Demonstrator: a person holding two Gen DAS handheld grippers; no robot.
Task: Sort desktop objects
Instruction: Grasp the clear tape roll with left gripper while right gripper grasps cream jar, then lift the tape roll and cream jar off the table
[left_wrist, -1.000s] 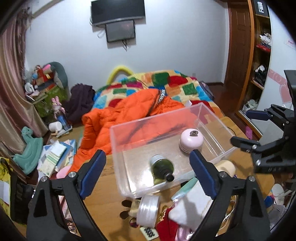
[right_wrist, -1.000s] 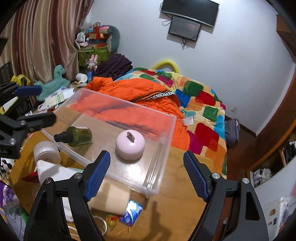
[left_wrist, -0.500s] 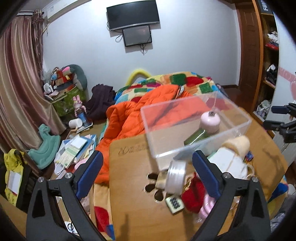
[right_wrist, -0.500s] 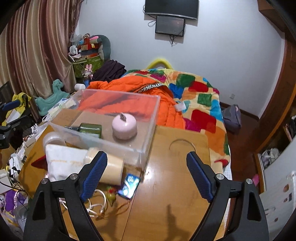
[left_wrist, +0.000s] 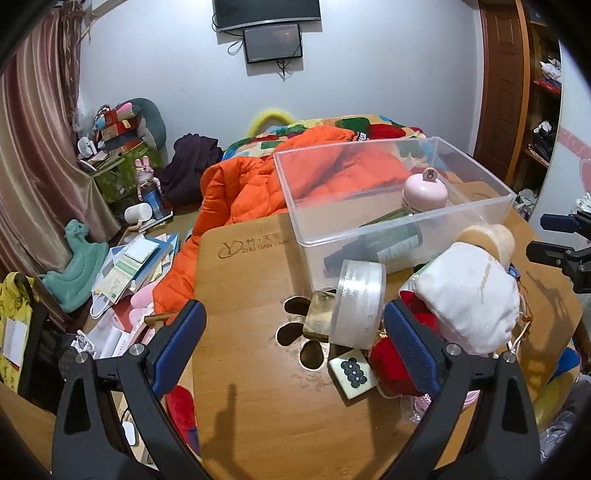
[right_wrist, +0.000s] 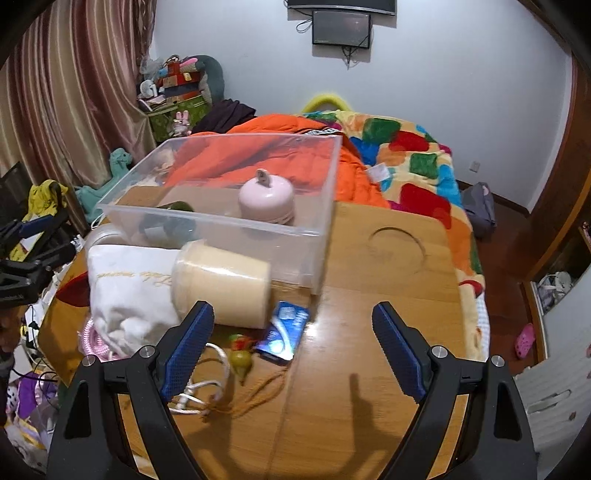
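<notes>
Left wrist view: the left gripper (left_wrist: 291, 339) hangs with jaws wide apart and empty over the wooden table (left_wrist: 258, 406), facing a round clear plastic jar (left_wrist: 356, 304) on its side, touching the clear plastic storage bin (left_wrist: 476, 173) that holds a pink dome-shaped gadget (left_wrist: 424, 192) and a dark green bottle (left_wrist: 391, 242). Right wrist view: the right gripper (right_wrist: 291, 347) is likewise spread and empty above a cream cylindrical cup (right_wrist: 225, 282) lying against the bin, beside a white cloth pouch (right_wrist: 129, 288) and blue foil packet (right_wrist: 284, 328). Judged risks: either cylinder may roll from closing fingers, and the loose white cord (right_wrist: 201, 387) may snag.
</notes>
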